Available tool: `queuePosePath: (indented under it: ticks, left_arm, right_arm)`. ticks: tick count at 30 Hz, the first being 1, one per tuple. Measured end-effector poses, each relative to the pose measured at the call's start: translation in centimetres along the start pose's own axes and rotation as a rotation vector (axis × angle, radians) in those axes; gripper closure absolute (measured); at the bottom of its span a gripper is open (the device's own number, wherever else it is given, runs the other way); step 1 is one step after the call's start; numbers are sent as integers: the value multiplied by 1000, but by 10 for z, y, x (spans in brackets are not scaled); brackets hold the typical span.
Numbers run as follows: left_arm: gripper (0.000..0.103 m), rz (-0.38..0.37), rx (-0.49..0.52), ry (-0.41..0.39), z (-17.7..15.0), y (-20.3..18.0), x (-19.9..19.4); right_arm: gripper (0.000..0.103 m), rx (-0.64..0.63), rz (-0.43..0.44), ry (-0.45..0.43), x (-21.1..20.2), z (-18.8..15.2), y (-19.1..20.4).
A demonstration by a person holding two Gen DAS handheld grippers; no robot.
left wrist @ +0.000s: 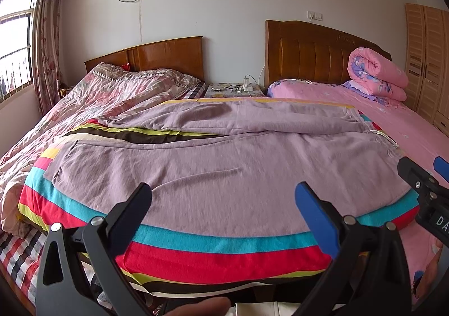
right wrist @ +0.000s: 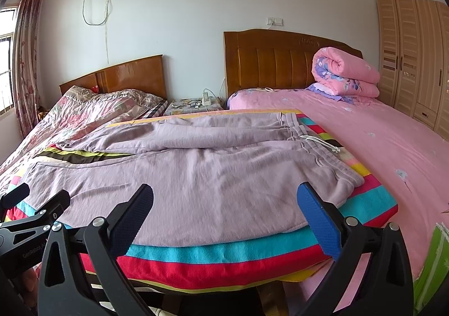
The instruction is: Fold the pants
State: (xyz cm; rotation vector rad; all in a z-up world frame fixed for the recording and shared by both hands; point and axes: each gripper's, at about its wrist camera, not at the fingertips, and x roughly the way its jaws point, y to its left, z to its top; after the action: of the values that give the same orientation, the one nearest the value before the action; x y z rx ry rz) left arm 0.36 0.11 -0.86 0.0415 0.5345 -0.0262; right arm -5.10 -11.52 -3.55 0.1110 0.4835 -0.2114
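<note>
Lilac sweatpants lie spread flat on a striped blanket, waistband to the right, legs running left; they also show in the right wrist view. A white drawstring lies at the waistband. My left gripper is open and empty, held just above the near edge of the pants. My right gripper is open and empty, near the waistband end. The right gripper also shows at the right edge of the left wrist view, and the left gripper at the left edge of the right wrist view.
The blanket covers a raised surface between two beds. A floral quilt covers the left bed, a pink sheet the right, with a rolled pink duvet at its headboard. A nightstand stands behind, a wardrobe at right.
</note>
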Motion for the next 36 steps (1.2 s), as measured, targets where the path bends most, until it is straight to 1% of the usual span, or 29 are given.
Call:
queuePosePath:
  ticks: [36]
  left_arm:
    - [1,-1,-4,2,-2,1,0]
  right_arm:
    - [4,11,4,19,4,-7,2]
